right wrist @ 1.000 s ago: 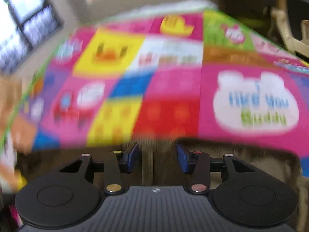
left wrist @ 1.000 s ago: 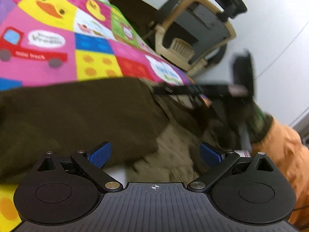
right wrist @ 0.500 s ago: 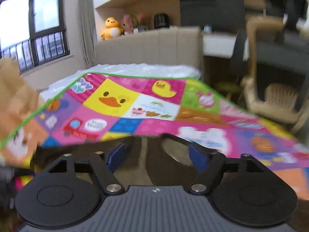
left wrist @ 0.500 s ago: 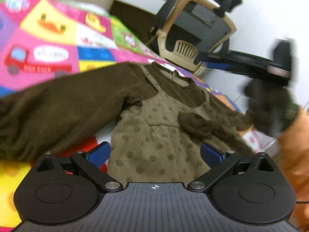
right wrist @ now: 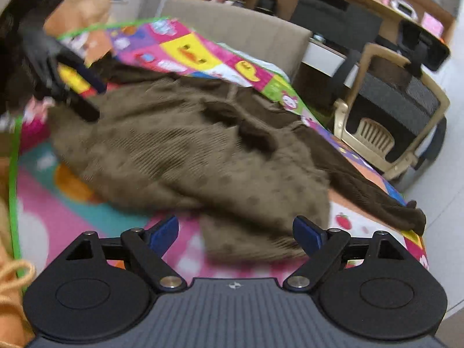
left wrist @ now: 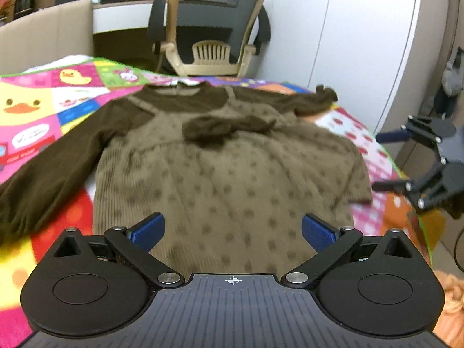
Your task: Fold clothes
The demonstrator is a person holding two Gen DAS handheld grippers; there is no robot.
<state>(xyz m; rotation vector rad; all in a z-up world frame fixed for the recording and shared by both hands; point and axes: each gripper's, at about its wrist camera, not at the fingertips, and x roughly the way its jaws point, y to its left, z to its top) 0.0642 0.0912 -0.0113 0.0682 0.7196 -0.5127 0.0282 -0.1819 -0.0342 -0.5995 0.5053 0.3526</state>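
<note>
A small olive-brown dotted dress (left wrist: 232,174) with dark brown sleeves lies flat on a bright patchwork play mat (left wrist: 43,110). A dark brown bow (left wrist: 223,126) sits on its chest. My left gripper (left wrist: 232,230) is open and empty above the dress hem. My right gripper (right wrist: 235,232) is open and empty over the hem corner of the dress (right wrist: 203,156). The right gripper also shows in the left wrist view (left wrist: 388,159) off the mat's right edge. The left gripper shows blurred in the right wrist view (right wrist: 81,92).
An office chair (left wrist: 211,23) and a desk stand beyond the mat's far edge. A white wall (left wrist: 362,29) is at the right. An orange sleeve (right wrist: 11,284) shows at the lower left of the right wrist view.
Both grippers pulled back from the dress and rose. My right gripper opened wide and let go of the cloth. The dress now lies spread on the mat.
</note>
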